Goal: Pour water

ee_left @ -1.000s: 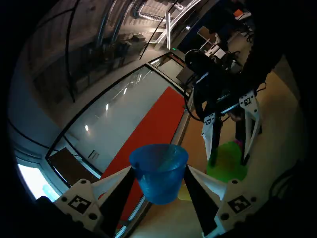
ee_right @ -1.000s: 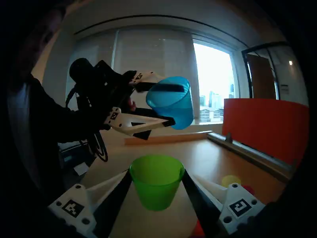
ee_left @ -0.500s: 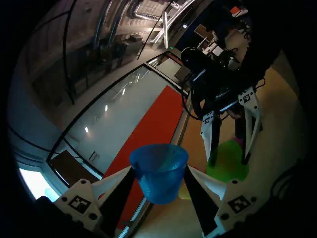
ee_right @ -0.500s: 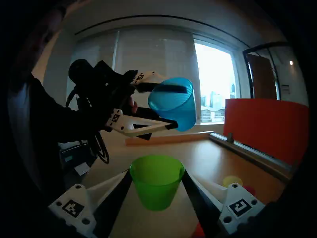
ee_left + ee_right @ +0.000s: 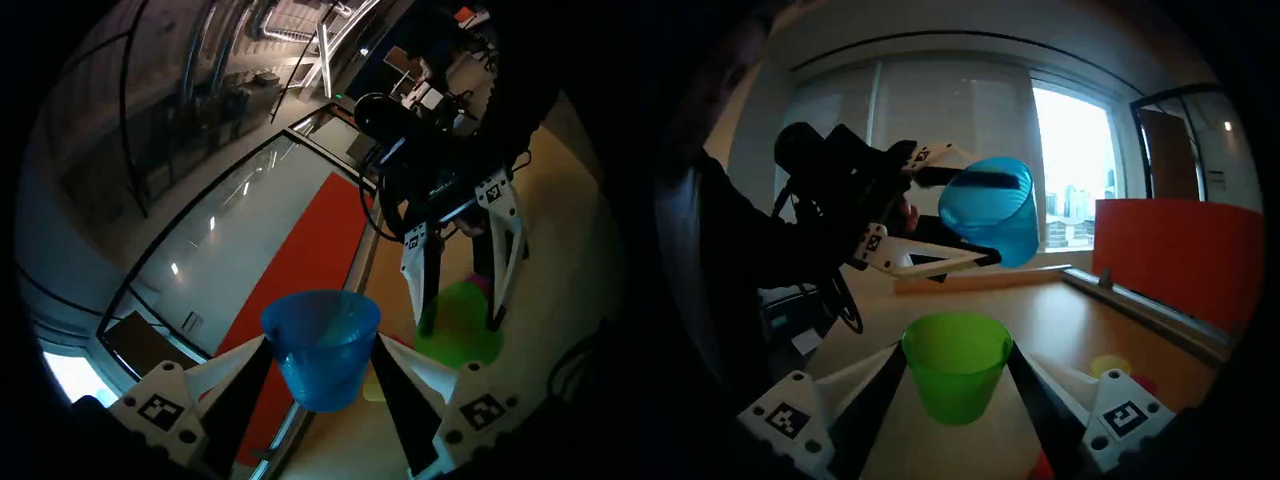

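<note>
My left gripper (image 5: pixel 318 364) is shut on a translucent blue cup (image 5: pixel 321 346), which it holds tilted on its side in the air. In the right gripper view that blue cup (image 5: pixel 990 210) hangs above and just behind a green cup (image 5: pixel 957 364), its mouth turned down toward it. My right gripper (image 5: pixel 957 376) is shut on the green cup and holds it upright over the wooden table (image 5: pixel 1072 320). In the left gripper view the green cup (image 5: pixel 460 324) shows between the right gripper's fingers (image 5: pixel 422 276). No water is visible.
An orange partition (image 5: pixel 1178 248) runs along the table's right side. A small yellow cup (image 5: pixel 1106 365) and something red stand near it. A person's dark sleeve (image 5: pixel 728 248) holds the left gripper. A bright window (image 5: pixel 1064 168) lies behind.
The blue cup has tipped slightly further and shifted a little toward the green cup. The green cup and right gripper stay still.
</note>
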{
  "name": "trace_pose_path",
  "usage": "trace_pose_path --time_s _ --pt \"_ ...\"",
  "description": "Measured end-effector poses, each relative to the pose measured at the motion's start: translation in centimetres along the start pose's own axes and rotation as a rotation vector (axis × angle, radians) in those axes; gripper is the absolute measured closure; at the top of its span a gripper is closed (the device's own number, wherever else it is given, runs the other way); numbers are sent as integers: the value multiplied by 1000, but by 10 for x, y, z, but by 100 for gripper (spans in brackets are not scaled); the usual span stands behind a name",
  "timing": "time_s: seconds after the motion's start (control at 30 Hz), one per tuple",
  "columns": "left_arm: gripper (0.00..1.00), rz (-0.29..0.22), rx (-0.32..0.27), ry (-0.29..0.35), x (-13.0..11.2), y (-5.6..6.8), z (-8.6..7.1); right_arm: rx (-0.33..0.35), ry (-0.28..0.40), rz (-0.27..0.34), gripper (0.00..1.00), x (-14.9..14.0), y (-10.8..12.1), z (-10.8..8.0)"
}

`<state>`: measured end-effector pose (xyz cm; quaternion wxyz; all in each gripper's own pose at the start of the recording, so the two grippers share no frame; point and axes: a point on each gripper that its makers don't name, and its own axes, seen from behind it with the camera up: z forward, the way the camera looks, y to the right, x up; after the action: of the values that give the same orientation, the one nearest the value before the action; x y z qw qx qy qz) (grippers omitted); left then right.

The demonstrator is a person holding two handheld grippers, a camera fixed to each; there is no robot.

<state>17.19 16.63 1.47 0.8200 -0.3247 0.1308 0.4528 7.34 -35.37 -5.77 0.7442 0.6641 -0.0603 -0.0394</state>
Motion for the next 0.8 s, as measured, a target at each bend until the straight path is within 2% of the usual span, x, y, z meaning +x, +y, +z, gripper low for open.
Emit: trace_pose_path --time_s 0.8 --pt "18 59 7 1 4 -1 -1 -1 -3 0 8 -2 0 -2"
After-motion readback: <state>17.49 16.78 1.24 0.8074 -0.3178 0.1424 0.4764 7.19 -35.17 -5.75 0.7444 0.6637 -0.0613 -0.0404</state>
